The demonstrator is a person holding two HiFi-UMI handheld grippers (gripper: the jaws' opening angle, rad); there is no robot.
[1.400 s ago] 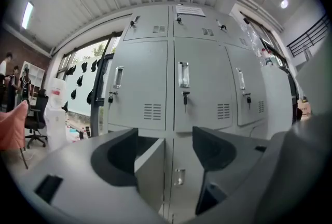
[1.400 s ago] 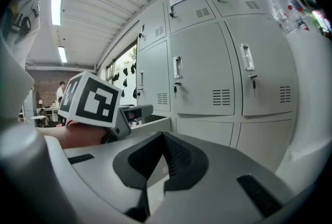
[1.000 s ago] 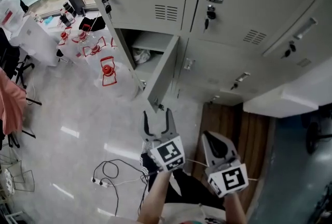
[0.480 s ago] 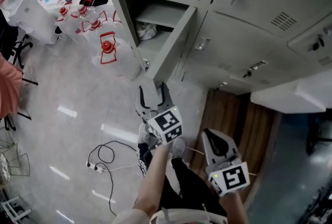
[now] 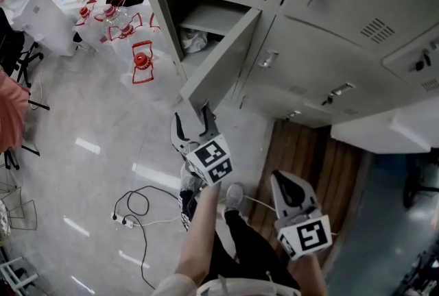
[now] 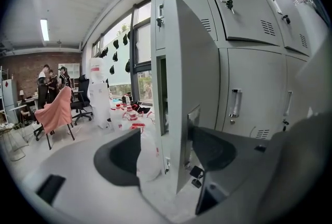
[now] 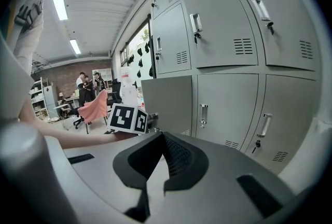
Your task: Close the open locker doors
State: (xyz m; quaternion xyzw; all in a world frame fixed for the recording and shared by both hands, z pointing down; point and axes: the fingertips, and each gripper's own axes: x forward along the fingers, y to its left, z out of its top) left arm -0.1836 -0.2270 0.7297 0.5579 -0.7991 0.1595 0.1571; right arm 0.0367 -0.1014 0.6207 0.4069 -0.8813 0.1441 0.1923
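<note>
Nearest the camera in the head view, the right gripper [image 5: 286, 186] hangs low and to the right of the open locker door [image 5: 219, 58], well apart from it. Its jaws are pressed together with nothing between them, as its own view shows [image 7: 163, 137]. It sits above a strip of wooden floor [image 5: 322, 171].

Just below the door's free corner, the left gripper [image 5: 193, 122] is held out on the person's arm [image 5: 202, 233]. Its jaws are spread wide. In the left gripper view [image 6: 168, 153] the door's free edge [image 6: 194, 88] stands upright between the two jaws, one jaw on each face. I cannot tell whether either jaw touches the metal. A small bunch of keys [image 6: 197, 176] hangs from the door's outer face near the right jaw.

Left of the door and below it lies the pale glossy floor [image 5: 89, 144], with a loose black cable [image 5: 137, 209] curled on it.

The door itself is swung out towards the person from the left column of the grey lockers [image 5: 329, 27], hinged on its right side. Behind it the compartment gapes, with a shelf and something white and crumpled [image 5: 194, 41] inside. The locker doors to the right of it and above it are shut.

Farther left of the door stand clear bottles with red tops [image 5: 140, 65], and beyond them a pink cloth [image 5: 10, 116] at the edge of the picture.
</note>
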